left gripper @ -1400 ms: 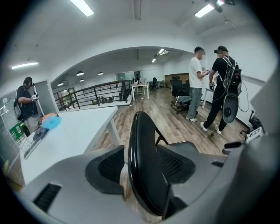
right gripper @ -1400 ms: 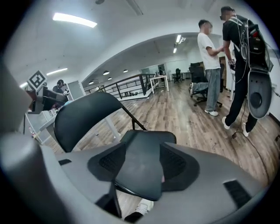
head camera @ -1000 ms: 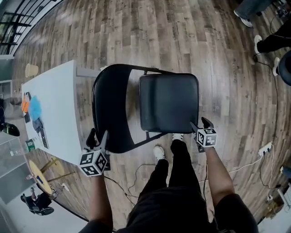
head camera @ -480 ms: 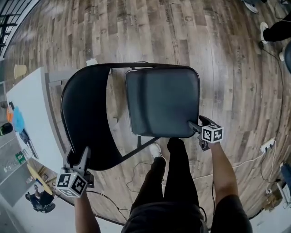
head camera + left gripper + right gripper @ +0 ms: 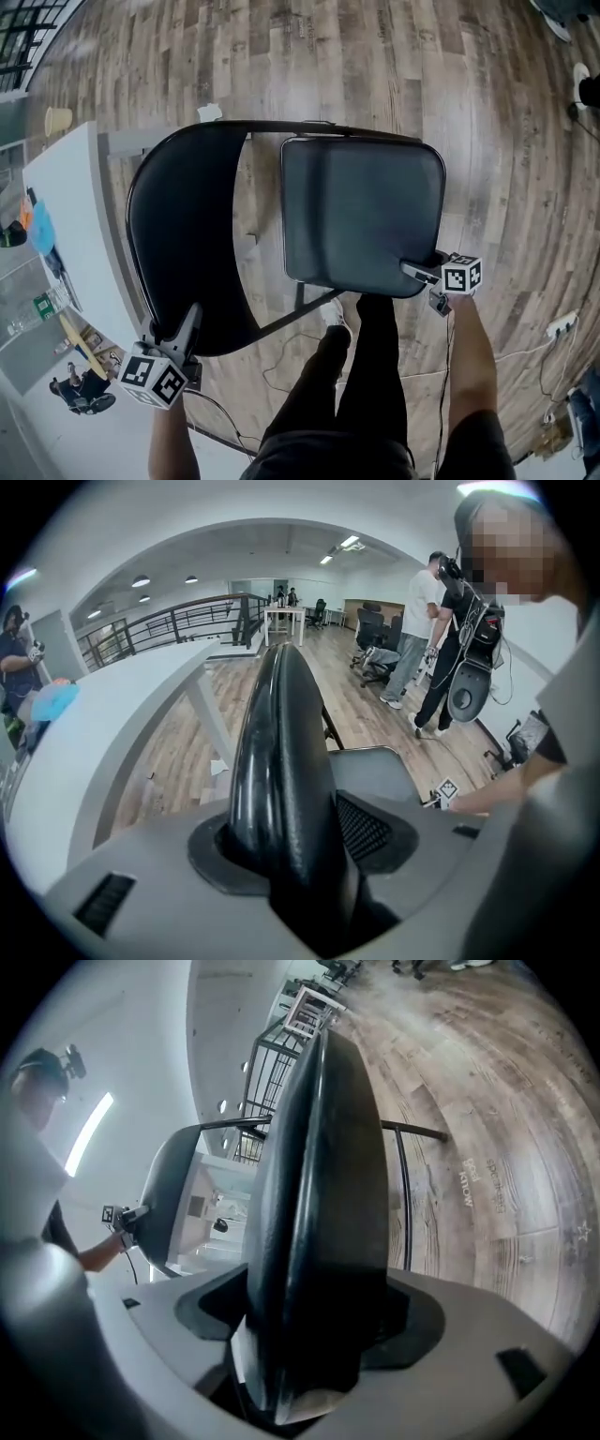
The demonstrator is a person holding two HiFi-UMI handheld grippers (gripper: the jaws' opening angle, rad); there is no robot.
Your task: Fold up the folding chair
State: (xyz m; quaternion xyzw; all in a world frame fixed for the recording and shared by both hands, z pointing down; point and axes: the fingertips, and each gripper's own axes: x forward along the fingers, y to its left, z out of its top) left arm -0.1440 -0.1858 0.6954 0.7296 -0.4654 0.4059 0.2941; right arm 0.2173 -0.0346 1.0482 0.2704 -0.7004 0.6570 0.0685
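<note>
Holding folding chair [image 5: 356,169] on floor [image 5: 281,56] by my legs: left gripper [image 5: 173,328] jaws just closing on backrest [image 5: 187,234] rim. Right gripper [image 5: 424,267] jaws, just widened, clamp seat [image 5: 361,230] edge. Prob. stiff & heavyish.

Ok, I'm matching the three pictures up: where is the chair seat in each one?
Head view: seat right of centre, seen from above.
Left gripper view: seat low, just right of centre, behind the backrest.
Right gripper view: seat edge-on, filling the centre.
Shared landmark: the backrest, left in head and right gripper views, centre in the left gripper view.
</note>
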